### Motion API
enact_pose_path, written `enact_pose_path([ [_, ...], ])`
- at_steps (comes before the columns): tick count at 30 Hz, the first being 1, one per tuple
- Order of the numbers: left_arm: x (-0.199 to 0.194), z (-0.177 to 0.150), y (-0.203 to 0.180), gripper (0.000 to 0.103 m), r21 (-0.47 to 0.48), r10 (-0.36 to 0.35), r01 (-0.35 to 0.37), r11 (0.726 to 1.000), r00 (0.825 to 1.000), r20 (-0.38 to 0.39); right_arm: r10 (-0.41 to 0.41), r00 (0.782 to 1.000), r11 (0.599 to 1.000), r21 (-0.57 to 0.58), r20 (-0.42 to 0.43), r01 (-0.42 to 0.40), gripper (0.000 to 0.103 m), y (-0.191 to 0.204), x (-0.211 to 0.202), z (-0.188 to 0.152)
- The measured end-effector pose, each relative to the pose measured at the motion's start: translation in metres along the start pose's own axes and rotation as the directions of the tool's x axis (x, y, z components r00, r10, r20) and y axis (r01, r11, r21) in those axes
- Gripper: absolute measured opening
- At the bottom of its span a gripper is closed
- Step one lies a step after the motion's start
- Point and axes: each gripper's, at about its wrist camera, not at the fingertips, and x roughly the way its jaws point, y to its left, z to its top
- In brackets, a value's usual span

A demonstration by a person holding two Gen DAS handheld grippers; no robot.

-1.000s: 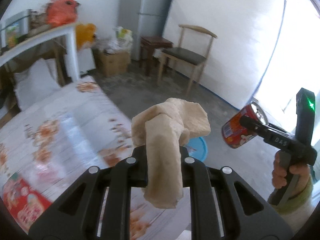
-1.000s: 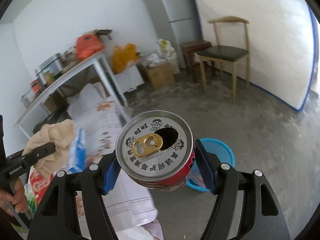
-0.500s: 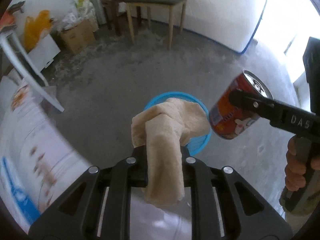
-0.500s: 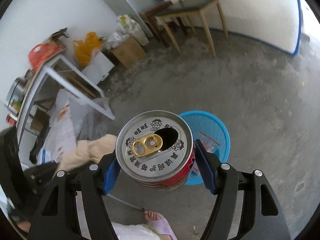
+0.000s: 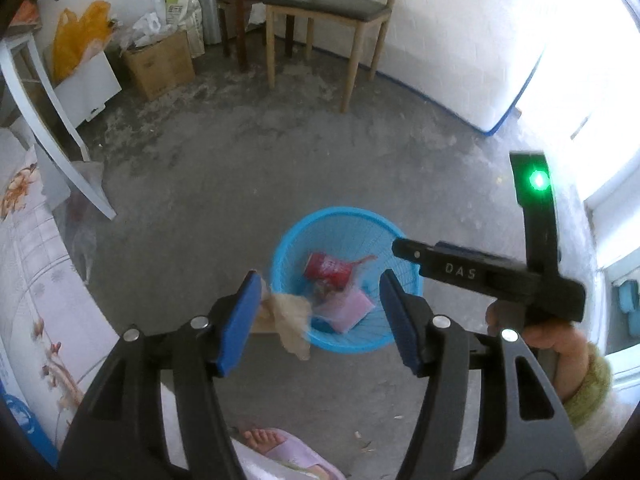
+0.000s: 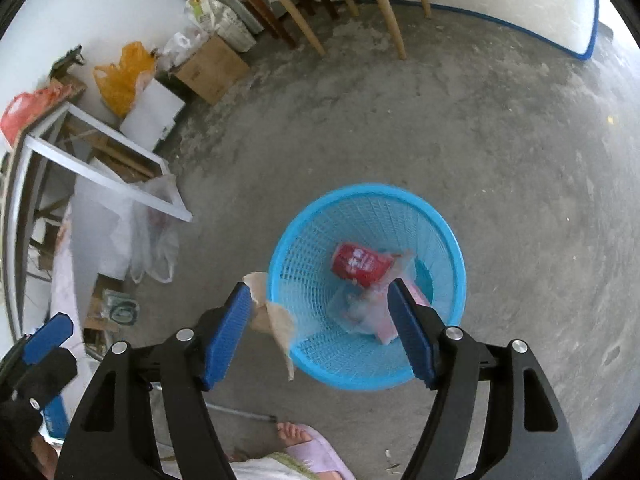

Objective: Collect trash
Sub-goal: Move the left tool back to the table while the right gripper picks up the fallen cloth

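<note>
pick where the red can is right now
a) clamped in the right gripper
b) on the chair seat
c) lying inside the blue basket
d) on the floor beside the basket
c, the red can lies on its side inside the blue basket, and nothing sits between the open right gripper jaws.

Round blue plastic mesh basket (image 6: 448,264) stands upright on grey concrete floor, open mouth up. Red drink can (image 6: 360,265) lies on its side at basket bottom, white lettering showing. Beside can, touching it: crumpled clear plastic wrapper (image 6: 356,312) and flat pink packet (image 5: 348,310). Beige crumpled tissue wad (image 5: 290,316), blurred, sits at basket's near-left rim, partly outside, lower end trailing down below rim; cannot tell if it rests on rim or hangs in air.
</note>
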Motion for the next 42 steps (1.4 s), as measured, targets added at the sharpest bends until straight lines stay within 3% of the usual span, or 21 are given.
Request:
enact_pose_path([
  [8,-0.071,-0.011,0.014,0.058,-0.05,-0.05,0.056,0.997,0.992,0.118,0.055,0.996,0.998,-0.033,0.069,-0.053,0.069,-0.003,-0.05,-0.03],
  [12,-0.119,-0.03,0.027,0.062,-0.072,-0.038,0.051,0.996,0.983,0.177,0.128,0.99,0.991,-0.046,0.063,-0.125,0.069,-0.005,-0.062,-0.054],
  [16,-0.162,-0.058,0.041,0.065,-0.082,-0.019,0.038,0.996,0.975,0.222,0.2,0.98,0.976,-0.085,0.002,-0.199,0.069,0.002,-0.056,-0.079],
  [21,-0.213,-0.102,0.069,0.069,-0.12,0.037,-0.003,0.993,0.959,0.281,0.215,0.973,0.94,-0.253,-0.086,-0.23,0.069,0.052,-0.039,-0.073],
  [24,-0.245,-0.13,0.093,0.071,-0.169,0.086,-0.035,0.985,0.949,0.303,0.193,0.966,0.882,-0.401,-0.169,-0.247,0.069,0.104,-0.01,-0.051],
  [27,-0.274,-0.157,0.118,0.074,-0.232,0.151,-0.078,0.97,0.937,0.314,0.108,0.953,0.823,-0.512,-0.284,-0.246,0.069,0.156,0.047,-0.031],
  [30,-0.303,-0.185,0.146,0.075,-0.325,0.233,-0.126,0.937,0.919,0.317,-0.012,0.896,0.809,-0.531,-0.443,-0.252,0.069,0.193,0.133,-0.018],
  [31,-0.315,-0.196,0.159,0.076,-0.37,0.272,-0.148,0.917,0.91,0.312,-0.083,0.857,0.803,-0.544,-0.509,-0.246,0.069,0.204,0.172,-0.017],
  [34,-0.337,-0.219,0.181,0.077,-0.445,0.35,-0.199,0.873,0.891,0.289,-0.276,0.786,0.756,-0.63,-0.553,-0.177,0.073,0.219,0.247,-0.023],
  [36,-0.349,-0.233,0.195,0.077,-0.489,0.401,-0.236,0.84,0.877,0.266,-0.409,0.705,0.734,-0.668,-0.579,-0.124,0.074,0.221,0.299,-0.034],
  [39,-0.361,-0.243,0.213,0.077,-0.531,0.438,-0.258,0.807,0.865,0.245,-0.507,0.607,0.731,-0.678,-0.613,-0.074,0.074,0.216,0.359,-0.05],
  [42,-0.367,-0.248,0.225,0.078,-0.557,0.457,-0.269,0.786,0.859,0.23,-0.553,0.574,0.719,-0.694,-0.603,-0.037,0.082,0.208,0.397,-0.062],
])
